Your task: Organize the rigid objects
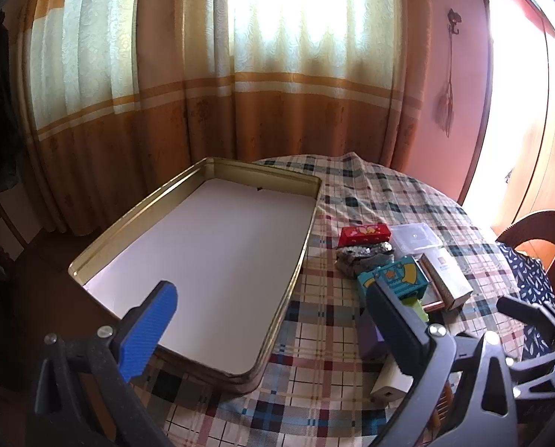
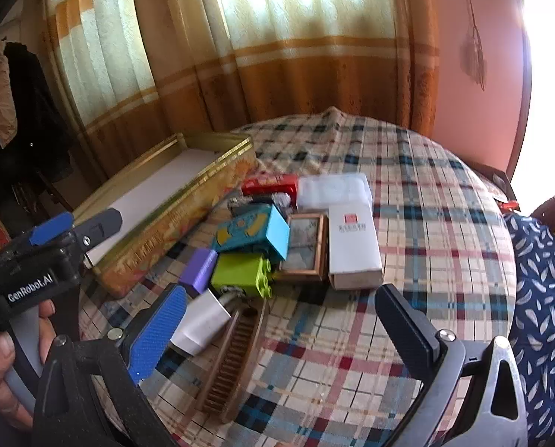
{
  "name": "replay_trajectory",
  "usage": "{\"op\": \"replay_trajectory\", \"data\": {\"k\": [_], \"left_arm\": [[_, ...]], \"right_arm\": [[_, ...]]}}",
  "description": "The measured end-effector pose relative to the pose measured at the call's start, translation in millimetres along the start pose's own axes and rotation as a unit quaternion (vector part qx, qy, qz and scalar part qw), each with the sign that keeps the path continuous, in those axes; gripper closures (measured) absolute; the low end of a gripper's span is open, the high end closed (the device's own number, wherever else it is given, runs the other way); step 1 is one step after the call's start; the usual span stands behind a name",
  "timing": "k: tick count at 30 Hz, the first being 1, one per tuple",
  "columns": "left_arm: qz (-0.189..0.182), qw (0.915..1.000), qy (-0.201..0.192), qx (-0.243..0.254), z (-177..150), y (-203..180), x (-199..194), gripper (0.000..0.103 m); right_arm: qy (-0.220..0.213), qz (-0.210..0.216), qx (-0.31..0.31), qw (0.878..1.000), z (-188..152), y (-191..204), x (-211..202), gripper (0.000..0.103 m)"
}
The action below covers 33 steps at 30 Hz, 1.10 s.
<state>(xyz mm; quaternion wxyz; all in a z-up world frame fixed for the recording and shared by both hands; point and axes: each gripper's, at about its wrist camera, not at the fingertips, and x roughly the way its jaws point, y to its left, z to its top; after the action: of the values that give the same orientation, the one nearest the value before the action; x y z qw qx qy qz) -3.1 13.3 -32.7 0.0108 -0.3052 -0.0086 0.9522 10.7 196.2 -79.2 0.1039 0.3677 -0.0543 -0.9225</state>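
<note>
We hold the left gripper and right gripper both wide and empty, while small stiff boxes, likely light, such as the white carton, lie beside the gold tin, best pinched across their narrow sides.

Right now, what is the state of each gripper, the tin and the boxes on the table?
Left gripper: open, holding nothing.
Right gripper: open, holding nothing.
Gold tin: lid off, only a white liner inside.
White carton: closed, lying flat.
Clear plastic case: closed, flat.
Red box: closed, lying on its side.
</note>
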Motion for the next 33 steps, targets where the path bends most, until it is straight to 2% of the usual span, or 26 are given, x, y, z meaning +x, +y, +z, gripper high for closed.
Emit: {"op": "replay_trajectory", "data": {"k": [5, 9, 13, 14, 15, 17, 18, 23, 28, 33], "left_arm": [[-0.002, 1.0, -0.002, 0.004, 0, -2, -1, 0.0], [-0.005, 1.0, 0.0, 0.005, 0, -3, 0, 0.0], [-0.015, 0.9998, 0.001, 0.01, -1, -6, -2, 0.0], [-0.018, 0.9998, 0.002, 0.012, -2, -8, -2, 0.0], [-0.019, 0.9997, 0.003, 0.014, -3, -9, -3, 0.0], [-0.028, 0.9994, 0.009, 0.018, -6, -12, -2, 0.0], [-0.033, 0.9992, 0.014, 0.018, -7, -13, -1, 0.0], [-0.052, 0.9979, 0.025, 0.028, -13, -22, 2, 0.002], [-0.078, 0.9954, 0.023, 0.05, -17, -33, -2, 0.006], [-0.098, 0.9918, 0.038, 0.073, -23, -44, 1, 0.014]], "right_arm": [[0.02, 0.005, -0.016, 1.0, -10, 11, 10, 0.003], [0.041, 0.012, -0.02, 0.999, -21, 15, 18, 0.022], [0.058, 0.02, -0.032, 0.998, -31, 21, 24, 0.027], [0.061, 0.018, -0.04, 0.997, -34, 23, 25, 0.033], [0.065, 0.016, -0.047, 0.997, -36, 26, 26, 0.044], [0.063, 0.019, -0.055, 0.996, -38, 28, 25, 0.051], [0.066, 0.029, -0.053, 0.996, -38, 27, 25, 0.059], [0.055, 0.035, -0.05, 0.997, -35, 23, 19, 0.076], [0.04, 0.029, -0.065, 0.997, -34, 25, 9, 0.076], [0.036, 0.017, -0.069, 0.997, -33, 21, 10, 0.076]]}}
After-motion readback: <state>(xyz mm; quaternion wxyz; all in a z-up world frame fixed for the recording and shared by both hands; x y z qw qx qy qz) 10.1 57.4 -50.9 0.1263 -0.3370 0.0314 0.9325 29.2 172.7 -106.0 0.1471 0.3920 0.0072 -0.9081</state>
